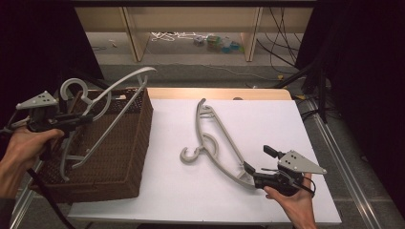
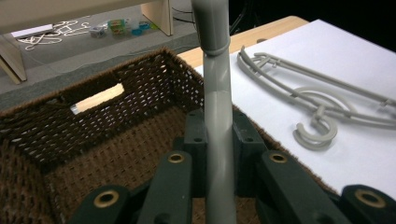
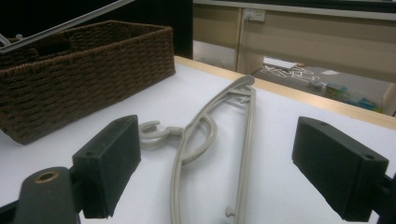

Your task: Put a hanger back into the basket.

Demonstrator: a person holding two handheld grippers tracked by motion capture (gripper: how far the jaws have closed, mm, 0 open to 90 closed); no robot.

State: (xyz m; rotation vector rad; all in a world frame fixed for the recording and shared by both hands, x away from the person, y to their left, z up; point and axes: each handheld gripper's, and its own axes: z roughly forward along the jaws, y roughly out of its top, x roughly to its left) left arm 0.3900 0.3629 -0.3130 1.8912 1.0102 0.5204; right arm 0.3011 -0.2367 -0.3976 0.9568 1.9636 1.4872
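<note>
Black jaws of the left gripper [image 2: 219, 154] clamp a grey plastic hanger [image 1: 102, 102] over the wicker basket [image 1: 129, 157]. Right of the basket, the right gripper [image 1: 260, 164] gapes wide at a second hanger [image 1: 219, 138]: probably light, stiff, slick; grip its arm.

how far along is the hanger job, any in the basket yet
None rests in the basket yet. In hand: the left gripper is shut on one grey hanger above it. Left: the second hanger lies on the white table, between the open right gripper's jaws.
</note>
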